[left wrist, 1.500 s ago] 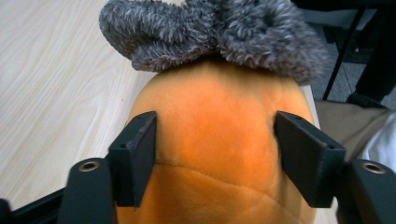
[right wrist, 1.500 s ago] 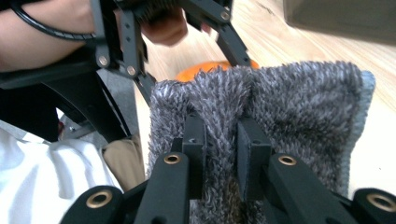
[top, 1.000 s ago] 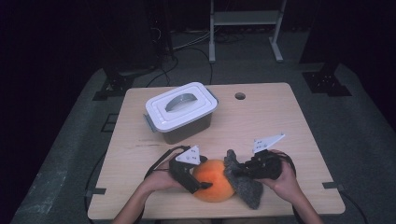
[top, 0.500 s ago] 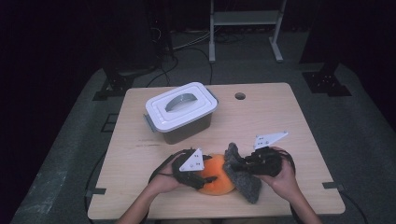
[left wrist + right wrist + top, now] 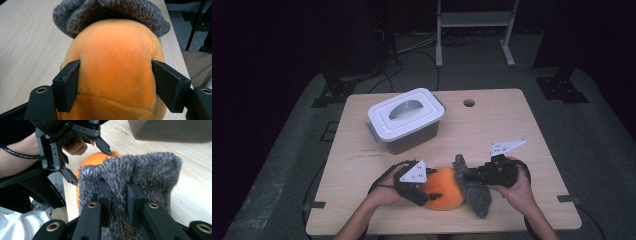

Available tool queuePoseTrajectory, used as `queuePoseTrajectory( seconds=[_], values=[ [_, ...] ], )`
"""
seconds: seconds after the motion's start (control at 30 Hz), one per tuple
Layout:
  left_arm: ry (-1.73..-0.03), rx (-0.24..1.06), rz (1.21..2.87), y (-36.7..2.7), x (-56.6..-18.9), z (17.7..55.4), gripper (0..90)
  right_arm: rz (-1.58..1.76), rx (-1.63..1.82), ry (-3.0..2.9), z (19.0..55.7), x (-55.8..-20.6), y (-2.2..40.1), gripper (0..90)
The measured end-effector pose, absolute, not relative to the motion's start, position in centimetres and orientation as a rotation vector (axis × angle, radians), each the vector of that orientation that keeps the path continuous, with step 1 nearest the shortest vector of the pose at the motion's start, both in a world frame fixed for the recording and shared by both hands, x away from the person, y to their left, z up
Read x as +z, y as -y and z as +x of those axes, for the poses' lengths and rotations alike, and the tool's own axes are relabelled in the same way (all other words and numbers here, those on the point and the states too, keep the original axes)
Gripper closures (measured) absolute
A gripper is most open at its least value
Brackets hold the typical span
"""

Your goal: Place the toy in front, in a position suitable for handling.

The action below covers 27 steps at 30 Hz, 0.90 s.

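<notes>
Since the earlier frame the left gripper [image 5: 430,192] has slid onto the orange plush ball [image 5: 444,187] at lower centre, jaws just reopening slightly yet flanking it closely, while the right gripper [image 5: 472,176] pinches its grey fuzzy cover [image 5: 477,196] tight.

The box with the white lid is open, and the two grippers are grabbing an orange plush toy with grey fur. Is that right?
Not quite. The box is closed: the high view shows its white lid sitting flat on top. The rest holds: the left gripper has the orange plush toy between its jaws, and the right gripper pinches the grey fur.
</notes>
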<state>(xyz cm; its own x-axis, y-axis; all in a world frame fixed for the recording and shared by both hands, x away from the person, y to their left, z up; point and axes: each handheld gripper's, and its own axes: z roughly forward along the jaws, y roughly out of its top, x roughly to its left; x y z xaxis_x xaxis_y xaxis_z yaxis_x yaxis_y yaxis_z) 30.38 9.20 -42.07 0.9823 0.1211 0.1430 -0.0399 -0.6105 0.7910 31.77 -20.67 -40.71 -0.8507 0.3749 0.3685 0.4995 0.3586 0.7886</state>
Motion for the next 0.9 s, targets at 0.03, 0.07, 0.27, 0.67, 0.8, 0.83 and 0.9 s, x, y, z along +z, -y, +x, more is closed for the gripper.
queuePoseTrajectory(
  seconds=[0.03, 0.07, 0.27, 0.67, 0.8, 0.83, 0.9],
  values=[
    [-0.061, 0.221, 2.216, -9.2, -42.1, 30.4, 26.6, -0.799, -1.498, 2.497, 31.8, -40.7, 20.5, 75.2],
    [-0.059, 0.219, 2.218, -9.2, -42.0, 30.4, 26.7, -0.798, -1.467, 2.516, 31.8, -41.0, 20.2, 75.1],
    [-0.038, 0.200, 2.214, -9.5, -42.0, 30.4, 26.9, -0.823, -1.368, 2.527, 31.9, -42.1, 21.0, 75.0],
    [0.029, 0.184, 2.210, -9.4, -41.9, 29.9, 24.0, -0.795, -1.426, 2.518, 31.9, -41.2, 20.3, 75.1],
    [0.021, 0.183, 2.212, -9.4, -41.9, 30.0, 24.1, -0.807, -1.386, 2.502, 32.3, -41.9, 20.8, 75.0],
    [0.018, 0.181, 2.212, -9.4, -41.9, 30.0, 24.1, -0.820, -1.371, 2.500, 32.4, -42.1, 21.0, 75.0],
    [0.009, 0.180, 2.214, -9.4, -41.9, 30.0, 24.1, -0.843, -1.350, 2.490, 32.4, -42.5, 21.4, 75.0]
  ],
)
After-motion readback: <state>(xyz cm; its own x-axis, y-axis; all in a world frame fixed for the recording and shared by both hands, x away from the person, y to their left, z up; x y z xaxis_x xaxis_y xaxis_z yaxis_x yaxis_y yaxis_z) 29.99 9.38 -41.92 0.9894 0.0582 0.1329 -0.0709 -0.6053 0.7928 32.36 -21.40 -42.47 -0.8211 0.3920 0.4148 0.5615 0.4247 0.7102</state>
